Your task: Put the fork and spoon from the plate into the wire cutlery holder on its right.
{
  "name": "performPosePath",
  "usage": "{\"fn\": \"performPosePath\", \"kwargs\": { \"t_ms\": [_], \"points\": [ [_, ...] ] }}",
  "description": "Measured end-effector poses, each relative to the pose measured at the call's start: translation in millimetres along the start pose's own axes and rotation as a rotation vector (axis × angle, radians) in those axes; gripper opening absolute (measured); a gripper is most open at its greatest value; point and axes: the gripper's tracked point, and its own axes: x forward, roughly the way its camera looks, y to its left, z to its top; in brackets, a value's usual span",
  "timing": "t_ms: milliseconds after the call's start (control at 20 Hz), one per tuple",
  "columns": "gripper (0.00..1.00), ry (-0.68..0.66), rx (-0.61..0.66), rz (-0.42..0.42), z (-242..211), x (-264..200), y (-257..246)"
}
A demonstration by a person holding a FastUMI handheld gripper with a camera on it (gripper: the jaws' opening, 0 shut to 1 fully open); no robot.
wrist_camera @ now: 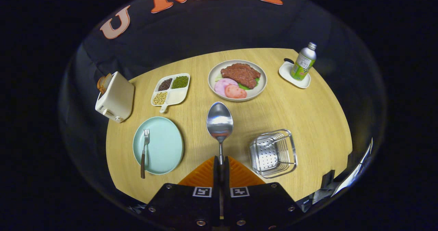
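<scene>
Spoon [219, 121] clamped in tool [220, 162], fork [144, 152] on plate [164, 149] — holder [273, 152] bare

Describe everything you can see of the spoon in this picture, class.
The spoon looks like polished metal, with a shiny oval bowl and a thin handle. Its handle is clamped between the orange fingers of the gripper, so it sticks straight ahead, bowl outward, above the wooden table. It sits between the blue plate and the wire holder, touching neither.
</scene>
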Motion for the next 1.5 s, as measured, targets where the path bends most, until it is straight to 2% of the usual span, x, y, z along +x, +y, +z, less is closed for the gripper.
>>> {"fn": "performPosePath", "kwargs": {
  "t_ms": [300,600,700,850,950,1100,1250,1450,1500],
  "points": [
    [0.05,0.039,0.021,-0.046,-24.5,-5.7,-61.2],
    [0.06,0.08,0.032,-0.067,-38.3,1.8,-87.4],
    [0.08,0.052,0.039,-0.077,-32.2,3.8,-91.4],
    [0.11,-0.014,0.087,-0.01,-12.7,-1.3,-78.7],
    [0.13,-0.079,0.09,0.001,3.3,-5.3,-78.4],
    [0.21,-0.209,0.083,0.026,33.1,-16.7,-67.1],
    [0.33,-0.34,0.068,0.072,57.1,-30.5,-48.1],
    [0.57,-0.593,-0.012,0.137,93.1,-62.5,-13.4],
    [0.66,-0.682,-0.045,0.147,104.6,-75.1,-5.1]
  ]
}}
